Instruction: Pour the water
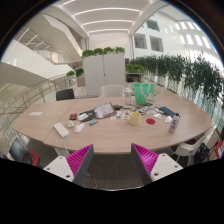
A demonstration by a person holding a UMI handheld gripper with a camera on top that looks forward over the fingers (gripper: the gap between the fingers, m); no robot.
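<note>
Long pale wooden table lying ahead, cluttered; holding my gripper spread wide, pink pads pinching nothing.

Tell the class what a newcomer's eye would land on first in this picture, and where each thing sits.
First, the gripper and its two pink pads, open with nothing between them, held before the near edge of a long oval table. Beyond them, clutter covers the tabletop, with a green bag standing at the far side. Behind that stand white cabinets topped with plants.
</note>
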